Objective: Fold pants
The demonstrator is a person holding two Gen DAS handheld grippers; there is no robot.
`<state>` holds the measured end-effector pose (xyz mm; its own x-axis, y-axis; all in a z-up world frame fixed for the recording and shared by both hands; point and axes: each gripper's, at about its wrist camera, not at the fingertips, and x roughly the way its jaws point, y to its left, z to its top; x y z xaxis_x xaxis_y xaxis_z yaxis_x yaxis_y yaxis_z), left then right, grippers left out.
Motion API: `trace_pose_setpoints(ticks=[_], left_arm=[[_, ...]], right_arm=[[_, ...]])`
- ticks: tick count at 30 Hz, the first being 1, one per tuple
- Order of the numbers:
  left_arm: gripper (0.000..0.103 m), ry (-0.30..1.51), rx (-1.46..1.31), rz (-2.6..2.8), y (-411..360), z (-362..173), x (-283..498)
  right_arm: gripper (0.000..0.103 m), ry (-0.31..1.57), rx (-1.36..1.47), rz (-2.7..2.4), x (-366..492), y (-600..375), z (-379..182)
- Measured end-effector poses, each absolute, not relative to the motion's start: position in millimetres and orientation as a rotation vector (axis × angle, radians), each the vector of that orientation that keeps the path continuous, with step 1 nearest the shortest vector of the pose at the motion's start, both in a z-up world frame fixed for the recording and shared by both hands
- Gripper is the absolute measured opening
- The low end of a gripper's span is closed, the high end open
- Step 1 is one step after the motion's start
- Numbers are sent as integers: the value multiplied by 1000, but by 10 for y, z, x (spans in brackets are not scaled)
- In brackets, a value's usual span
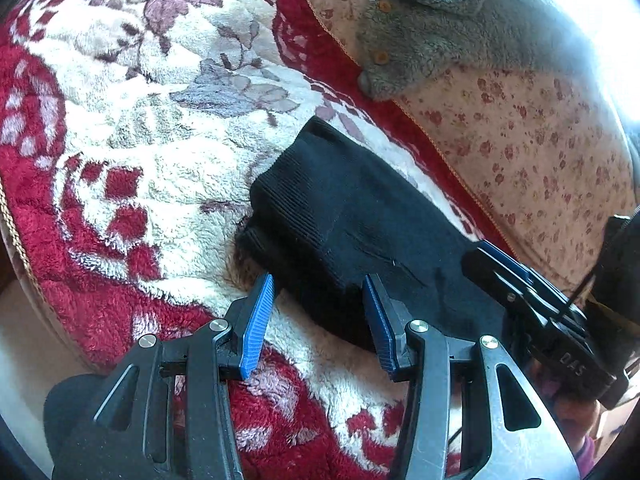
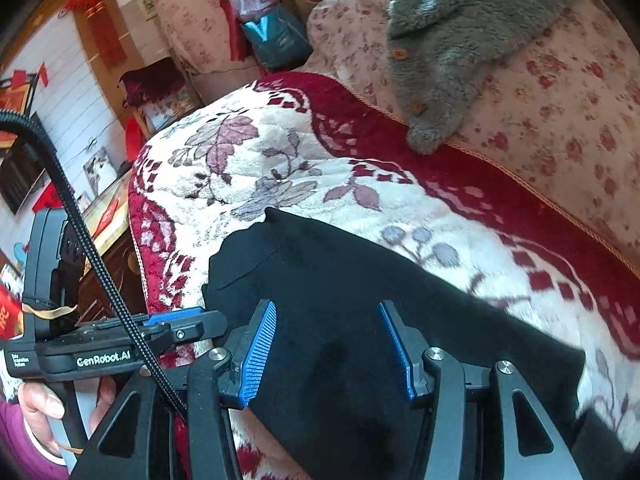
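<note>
The black pants (image 1: 344, 216) lie folded on a red and white flowered fleece blanket (image 1: 132, 128). My left gripper (image 1: 318, 294) is open, its blue pads either side of the pants' near edge, just above the cloth. My right gripper (image 2: 328, 322) is open over the pants (image 2: 360, 312), which fill the space between its pads. In the left wrist view the right gripper (image 1: 532, 292) shows at the right, on the pants. In the right wrist view the left gripper (image 2: 176, 322) shows at the left edge of the pants.
A grey fleece garment with wooden buttons (image 1: 432, 28) lies on a pink flowered cover (image 1: 532, 148) behind the blanket. Bags and cushions (image 2: 272, 36) are stacked at the back. A wooden cabinet (image 2: 116, 224) stands left of the bed.
</note>
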<state>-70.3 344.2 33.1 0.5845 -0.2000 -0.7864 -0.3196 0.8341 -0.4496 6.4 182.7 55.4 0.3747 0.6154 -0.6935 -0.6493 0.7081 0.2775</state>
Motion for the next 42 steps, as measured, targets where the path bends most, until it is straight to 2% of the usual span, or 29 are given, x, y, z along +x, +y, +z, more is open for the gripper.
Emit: trace_pose_setpoints(ticks=[6,16,18,23,24,27,30,31,32,33,37,42], left_arm=[[45,954,-667,69,3510,245,-697],[51,919,-754,72,3539,185,-804],[54,917,-761,71,3543,159,-784],[73,895,-758,61,3468,162,-740],[75,892,-757,58,3452,166,-731],[76,878,-772,58,3455,151,-714],[76,849,-812,29,3510,125,-697],[67,843,-815,25,3523,123,-688],[36,834,-810,15,3535,122,-679],[28,848,-812,0,3546,92,-650],[17,816,-833,-40,3580,133,-668],[15,730,-712,-107,3376,554,-724]], right_arm=[[54,888,-88,862,345,2140,543],[60,890,-272,947,598,2843,468],[61,905,-292,952,657,2949,436],[60,964,-370,952,764,3265,294],[58,975,-374,955,785,3303,272],[36,987,-420,929,813,3412,203],[22,972,-432,932,786,3436,183],[18,961,-435,929,769,3427,190],[15,947,-427,927,750,3399,215],[12,941,-410,930,743,3369,238],[10,885,-272,941,706,3122,473],[10,800,-104,917,585,2659,883]])
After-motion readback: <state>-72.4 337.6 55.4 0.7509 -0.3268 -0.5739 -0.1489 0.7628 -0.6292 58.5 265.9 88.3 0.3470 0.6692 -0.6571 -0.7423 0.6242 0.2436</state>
